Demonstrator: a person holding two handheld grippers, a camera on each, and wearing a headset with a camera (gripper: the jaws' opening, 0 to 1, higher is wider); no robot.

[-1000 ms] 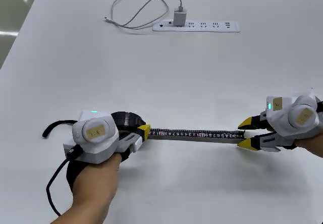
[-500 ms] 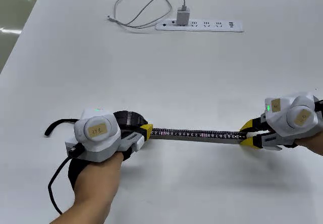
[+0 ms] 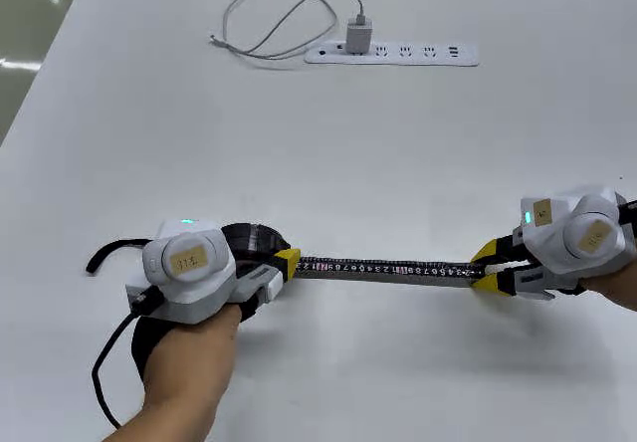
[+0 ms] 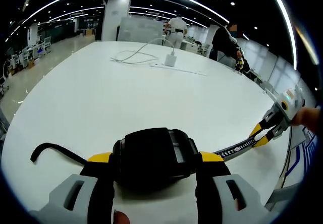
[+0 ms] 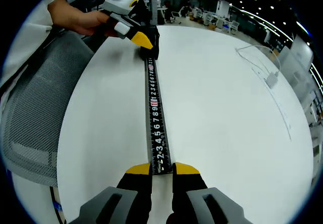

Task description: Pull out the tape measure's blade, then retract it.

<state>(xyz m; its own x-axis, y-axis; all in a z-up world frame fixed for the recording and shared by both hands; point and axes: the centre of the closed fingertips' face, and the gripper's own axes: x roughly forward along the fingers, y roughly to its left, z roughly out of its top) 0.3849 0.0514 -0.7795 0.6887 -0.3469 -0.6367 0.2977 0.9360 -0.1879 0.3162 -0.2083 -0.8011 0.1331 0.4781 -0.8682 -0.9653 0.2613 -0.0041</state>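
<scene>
The tape measure [image 4: 154, 156] sits on the white table [image 3: 418, 163], well on the person's side of the power strip [image 3: 393, 53]. The left gripper [image 3: 271, 259] is clamped around its black case. Its blade [image 3: 388, 267] runs out flat, roughly parallel to the power strip. The right gripper [image 5: 161, 169] seems clenched on the blade's end, though the tip itself is hidden between the jaws.
</scene>
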